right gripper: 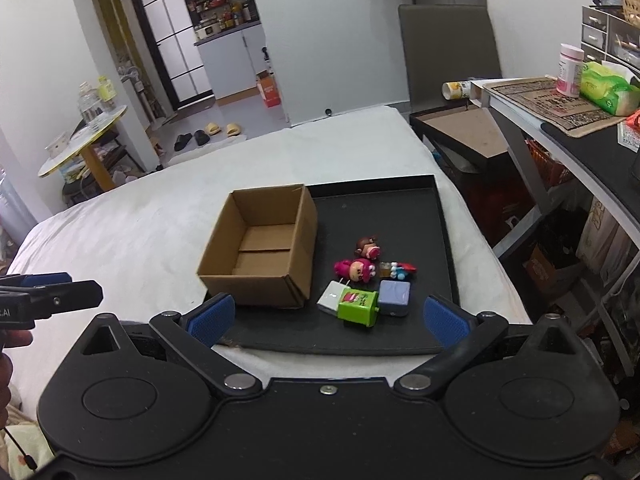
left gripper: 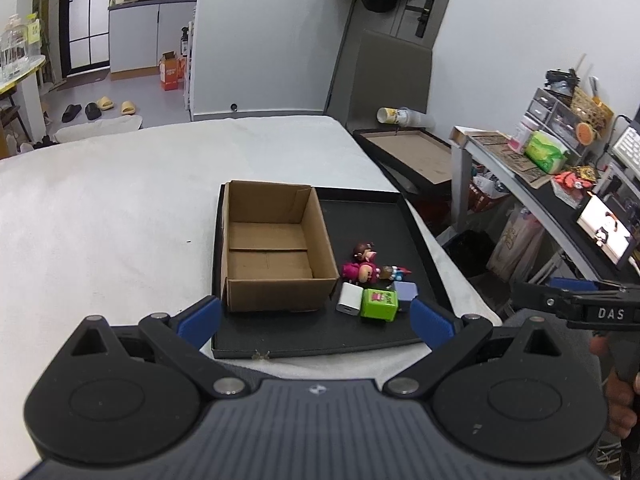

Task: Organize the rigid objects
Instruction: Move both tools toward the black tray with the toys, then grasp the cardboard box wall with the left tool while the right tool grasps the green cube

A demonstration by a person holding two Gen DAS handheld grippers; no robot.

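The toys lie in a loose cluster on the right half of a black tray (right gripper: pixel 440 248), just beside an open cardboard box (right gripper: pixel 260 248) that stands on the tray's left half. The box shows only its bare floor, so I judge that nothing is sorted yet and that the box is meant to take the pieces; standing right next to them, it keeps each carry short.

Nearest the front edge sit three blocky items, touching or nearly so: a white charger (right gripper: pixel 332 298), a green cube (right gripper: pixel 358 306) and a lilac cube (right gripper: pixel 394 298). Behind them lie a pink figure (right gripper: pixel 356 269) on its side, a small brown-haired figure (right gripper: pixel 368 247) further back, and a little blue-and-red toy (right gripper: pixel 402 269) to the right. Packed this tightly, the front three may shift when one is gripped.

The right gripper (right gripper: pixel 327 318) hangs above the tray's near edge with its fingers wide apart and nothing between them, aimed roughly at the green cube, probably the first pick. The left gripper (left gripper: pixel 316 316) is likewise spread wide and empty, lined up with the box's front wall and the charger, perhaps to steady the box or take the left items.

The tray rests on a white-covered bed (left gripper: pixel 100 208), a soft base, so pressing down hard could tilt it.
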